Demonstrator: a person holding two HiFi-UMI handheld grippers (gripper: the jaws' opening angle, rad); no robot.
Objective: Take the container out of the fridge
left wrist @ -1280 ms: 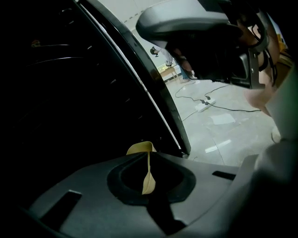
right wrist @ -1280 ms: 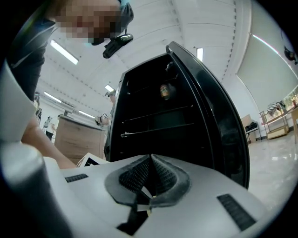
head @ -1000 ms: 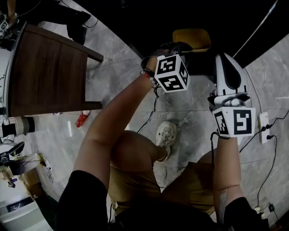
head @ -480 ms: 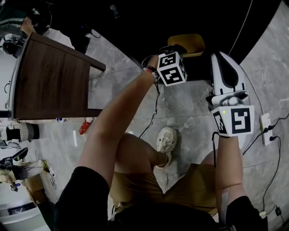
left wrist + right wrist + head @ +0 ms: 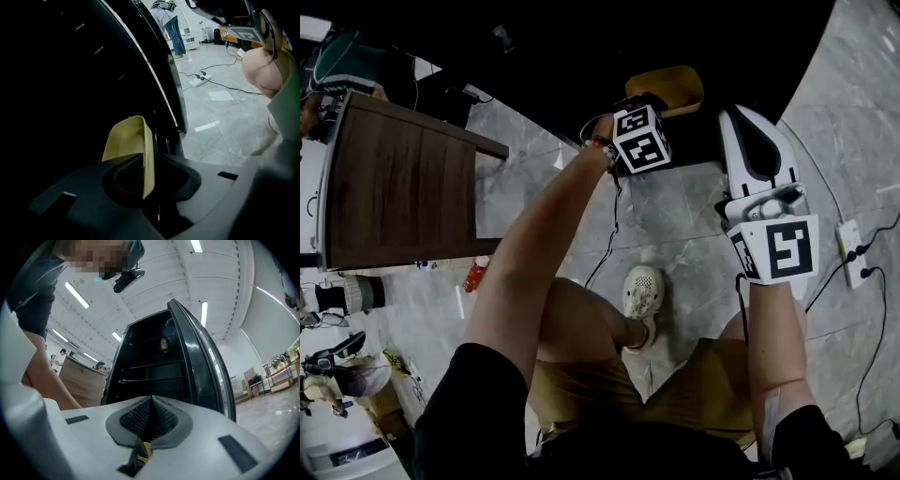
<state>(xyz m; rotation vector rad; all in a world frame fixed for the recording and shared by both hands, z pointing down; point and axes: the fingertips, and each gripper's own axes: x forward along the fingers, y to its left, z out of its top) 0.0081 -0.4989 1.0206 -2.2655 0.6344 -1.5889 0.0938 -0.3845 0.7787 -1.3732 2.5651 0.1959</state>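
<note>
A yellow container [image 5: 666, 89] sits at the edge of the black fridge [image 5: 581, 47], whose inside is dark. My left gripper [image 5: 649, 101] reaches to it. In the left gripper view the container's [image 5: 126, 138] thin wall stands between the jaws of the left gripper [image 5: 151, 161], which are closing. One pad lies against the wall and a dark slit shows at the other. My right gripper [image 5: 742, 120] hovers to the right, shut and holding nothing. Its view shows the pads of the right gripper [image 5: 151, 401] together and the open fridge [image 5: 150, 366] behind.
A wooden table [image 5: 394, 178] stands at the left. A power strip [image 5: 851, 251] and cables lie on the marble floor at the right. The person's knees and a white shoe [image 5: 645, 291] are below the grippers. A can [image 5: 164, 344] stands on an upper fridge shelf.
Both grippers and the container have shifted a little left and up in the head view. The table has slid left as well.
</note>
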